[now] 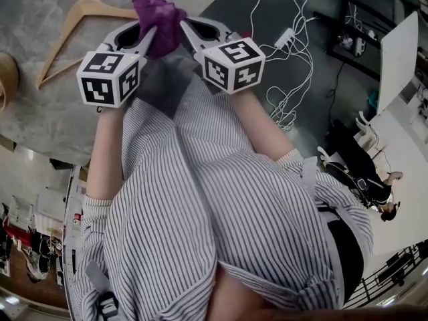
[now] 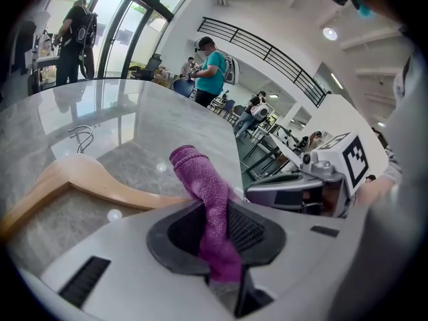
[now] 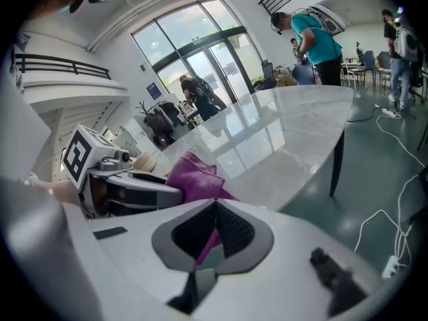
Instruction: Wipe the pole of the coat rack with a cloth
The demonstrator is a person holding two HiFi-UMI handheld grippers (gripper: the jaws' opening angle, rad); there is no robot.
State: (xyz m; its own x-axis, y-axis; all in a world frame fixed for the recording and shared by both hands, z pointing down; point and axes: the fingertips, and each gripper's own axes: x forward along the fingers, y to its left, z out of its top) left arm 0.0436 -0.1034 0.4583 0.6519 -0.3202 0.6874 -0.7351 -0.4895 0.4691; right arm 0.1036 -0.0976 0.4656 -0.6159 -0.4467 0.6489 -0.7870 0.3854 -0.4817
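A purple cloth (image 1: 159, 13) is bunched between both grippers above the marble table (image 1: 40, 122). My left gripper (image 1: 151, 33) is shut on the cloth (image 2: 200, 182), which stands up from between its dark pads (image 2: 244, 229). From the other side, my right gripper (image 1: 184, 27) is shut on the same cloth (image 3: 192, 178); a purple strip shows between its pads (image 3: 231, 229). The two gripper tips are almost touching. No coat rack pole shows in any view.
A wooden hanger (image 1: 70, 29) lies on the table just left of the grippers, close to the left gripper (image 2: 87, 179). The table edge runs on the right (image 3: 314, 159). White cables (image 1: 291, 65) lie on the dark floor. People stand in the background.
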